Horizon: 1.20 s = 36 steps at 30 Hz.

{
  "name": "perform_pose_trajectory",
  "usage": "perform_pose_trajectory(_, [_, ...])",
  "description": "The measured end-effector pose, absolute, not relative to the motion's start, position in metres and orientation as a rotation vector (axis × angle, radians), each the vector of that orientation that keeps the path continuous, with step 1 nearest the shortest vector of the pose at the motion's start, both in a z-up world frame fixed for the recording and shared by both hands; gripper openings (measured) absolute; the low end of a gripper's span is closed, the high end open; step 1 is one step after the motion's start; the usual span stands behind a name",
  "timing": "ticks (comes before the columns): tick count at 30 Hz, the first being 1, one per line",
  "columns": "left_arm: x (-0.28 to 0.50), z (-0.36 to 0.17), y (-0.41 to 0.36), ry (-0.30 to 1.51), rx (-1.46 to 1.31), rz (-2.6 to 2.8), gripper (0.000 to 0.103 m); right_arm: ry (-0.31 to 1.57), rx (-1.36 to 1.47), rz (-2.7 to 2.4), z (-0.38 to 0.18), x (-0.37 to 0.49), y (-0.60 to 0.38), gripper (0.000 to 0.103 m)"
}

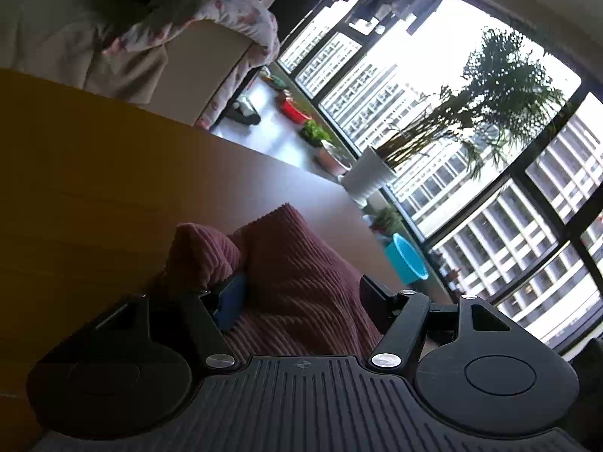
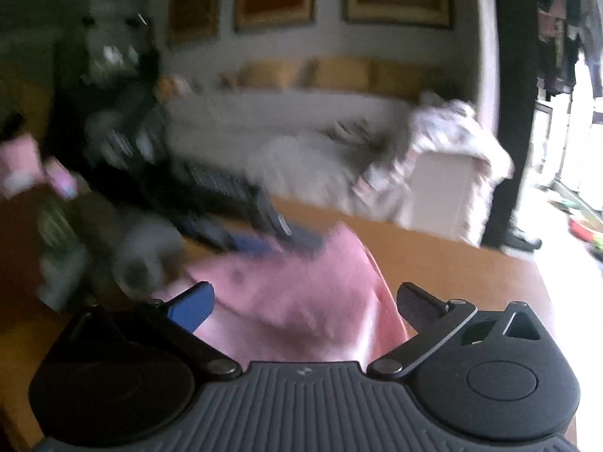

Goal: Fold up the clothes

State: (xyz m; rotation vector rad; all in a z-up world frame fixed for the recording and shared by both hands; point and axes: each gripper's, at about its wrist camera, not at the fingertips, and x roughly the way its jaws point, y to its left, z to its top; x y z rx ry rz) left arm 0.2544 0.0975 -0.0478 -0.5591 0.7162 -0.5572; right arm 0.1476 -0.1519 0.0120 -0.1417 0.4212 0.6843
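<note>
right now my left gripper (image 1: 301, 293) sits low over the wooden table (image 1: 94, 188), its jaws standing apart with the pink ribbed garment (image 1: 301, 271) bunched up between them. the blue pad (image 1: 230, 301) of one finger is against a raised fold of the cloth; the other finger is just beside the fabric on the far side, and i cannot tell whether it presses on it, so i won't call this a grip.

from the right wrist camera the picture is badly smeared. my right gripper (image 2: 305, 301) has its jaws wide, the garment (image 2: 301, 293) lying on the table (image 2: 452, 263) between and beneath them, neither pad closed onto it. across the cloth i can see my left gripper (image 2: 264, 233) reaching in at its far edge.

behind the table there is a sofa (image 2: 282, 143) with a floral blanket (image 2: 452, 139) thrown over its arm. the left view also shows big windows (image 1: 471, 132) with potted plants (image 1: 377, 165) along the floor.
</note>
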Motion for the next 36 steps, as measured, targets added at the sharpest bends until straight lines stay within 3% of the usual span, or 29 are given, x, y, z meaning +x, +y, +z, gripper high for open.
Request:
perform_pose_trajectory(3, [0.256, -0.048, 0.097, 0.715, -0.547, -0.556, 0.071, 0.528, -0.090, 0.793, 0.002, 0.167, -0.140, 0.095])
perform_pose_trajectory(6, [0.254, -0.045, 0.100, 0.702, -0.556, -0.543, 0.071, 0.601, -0.182, 0.757, -0.030, 0.178, -0.120, 0.095])
perform_pose_trajectory(9, [0.237, -0.028, 0.102, 0.670, -0.524, -0.516, 0.076, 0.578, -0.222, 0.766, -0.021, 0.171, -0.121, 0.095])
perform_pose_trajectory(13, [0.198, -0.011, 0.103, 0.620, -0.434, -0.444, 0.083, 0.582, -0.022, 0.796, 0.005, 0.187, -0.171, 0.102])
perform_pose_trajectory(17, [0.171, -0.016, 0.100, 0.631, -0.428, -0.429, 0.088, 0.661, 0.253, 0.705, 0.002, 0.232, -0.229, 0.103])
perform_pose_trajectory(20, [0.169, -0.035, 0.092, 0.693, -0.453, -0.443, 0.087, 0.763, 0.462, 0.690, -0.024, 0.252, -0.252, 0.103])
perform_pose_trajectory(23, [0.171, -0.052, 0.086, 0.747, -0.470, -0.453, 0.080, 0.791, 0.383, 0.719, -0.035, 0.247, -0.238, 0.103])
perform_pose_trajectory(25, [0.170, -0.056, 0.084, 0.752, -0.458, -0.460, 0.076, 0.801, 0.265, 0.723, -0.036, 0.235, -0.224, 0.097])
perform_pose_trajectory(27, [0.171, -0.057, 0.085, 0.747, -0.437, -0.454, 0.070, 0.796, 0.136, 0.734, -0.032, 0.222, -0.209, 0.067])
perform_pose_trajectory(29, [0.169, -0.059, 0.089, 0.745, -0.430, -0.446, 0.061, 0.801, 0.136, 0.750, -0.024, 0.220, -0.205, 0.053])
perform_pose_trajectory(36, [0.194, -0.059, 0.118, 0.679, -0.410, -0.361, 0.056, 0.761, 0.161, 0.764, -0.027, 0.269, -0.149, 0.052])
